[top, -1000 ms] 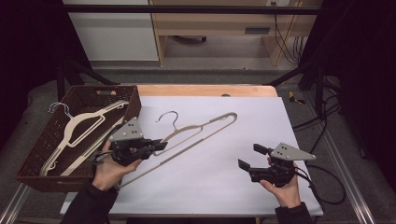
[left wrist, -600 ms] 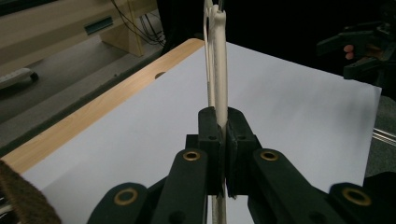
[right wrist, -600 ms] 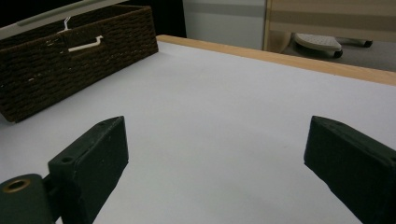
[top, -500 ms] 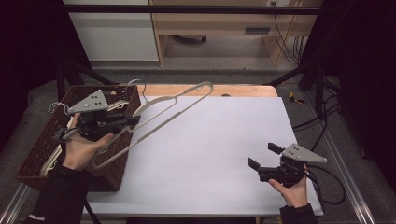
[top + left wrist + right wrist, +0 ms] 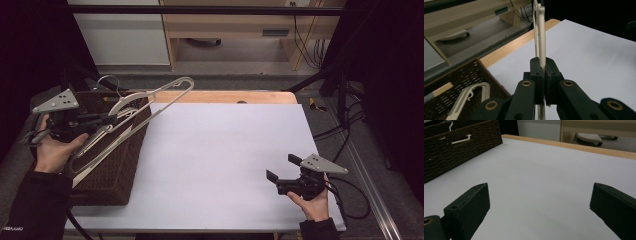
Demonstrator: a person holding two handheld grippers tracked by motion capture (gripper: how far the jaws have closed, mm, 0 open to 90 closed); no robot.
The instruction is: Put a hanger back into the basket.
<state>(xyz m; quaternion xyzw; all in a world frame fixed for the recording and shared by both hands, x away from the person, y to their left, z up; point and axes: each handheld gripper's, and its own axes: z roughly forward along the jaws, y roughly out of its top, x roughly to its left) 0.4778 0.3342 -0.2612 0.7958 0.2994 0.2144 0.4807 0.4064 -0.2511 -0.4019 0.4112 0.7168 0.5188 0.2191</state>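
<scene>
A cream plastic hanger with a metal hook is held in the air over the dark woven basket at the table's left. My left gripper is shut on the hanger's bar; in the left gripper view the hanger runs up between the closed jaws. Another hanger lies inside the basket. Above the table's front right, my right gripper stands open with nothing between its jaws. The right gripper view has the basket off to the far left.
White sheeting covers the table, with a wooden edge along the back. Cables trail off the right side. A wooden desk and a white cabinet stand beyond the table.
My left gripper has carried the hanger from the middle of the table leftward and up over the basket. The right gripper has shifted slightly right and stays open.
</scene>
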